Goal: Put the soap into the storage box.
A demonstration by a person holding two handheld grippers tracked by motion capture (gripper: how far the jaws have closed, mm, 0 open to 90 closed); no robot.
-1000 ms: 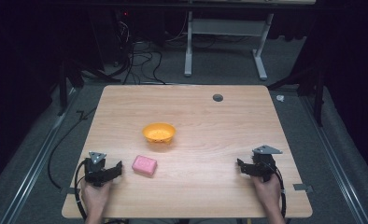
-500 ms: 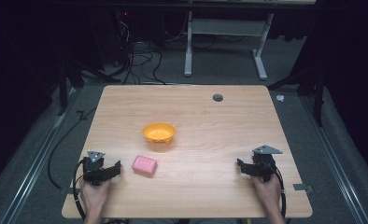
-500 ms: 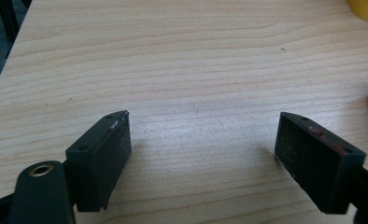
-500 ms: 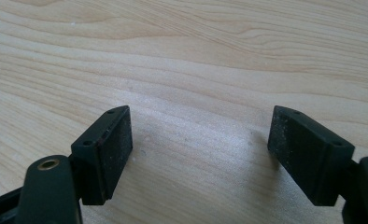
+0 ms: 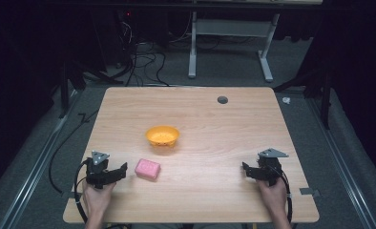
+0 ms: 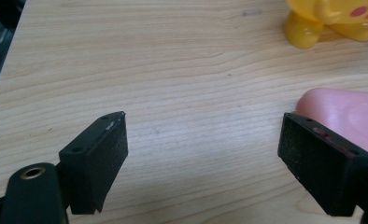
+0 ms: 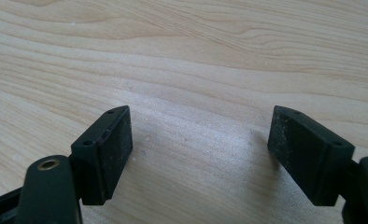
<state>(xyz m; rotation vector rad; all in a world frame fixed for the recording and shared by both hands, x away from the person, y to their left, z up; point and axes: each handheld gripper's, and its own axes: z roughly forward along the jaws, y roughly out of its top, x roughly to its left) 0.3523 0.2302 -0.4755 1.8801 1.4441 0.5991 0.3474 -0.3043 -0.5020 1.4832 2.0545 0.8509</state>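
Observation:
A pink soap-like block (image 5: 147,169) lies on the wooden table (image 5: 200,114) near its front left. Just left of it my left gripper (image 5: 122,170) hovers low, open; its jaws have just been opening and nothing is between them. In the left gripper view the open left gripper (image 6: 205,119) spans bare wood, and the pink block (image 6: 345,109) lies just beyond the right-hand jaw. An orange-yellow bowl (image 5: 162,136) stands behind the block, and its foot (image 6: 331,21) shows at the top right. My right gripper (image 5: 246,170) rests open at the front right, with bare wood between its jaws (image 7: 201,112).
A dark round grommet hole (image 5: 222,99) sits in the table's far right part. Cables trail off the table's left edge (image 5: 76,138). A white desk frame (image 5: 229,43) stands on the floor beyond the table.
My left gripper has risen a little beside the pink block. The right gripper, block and bowl have not moved.

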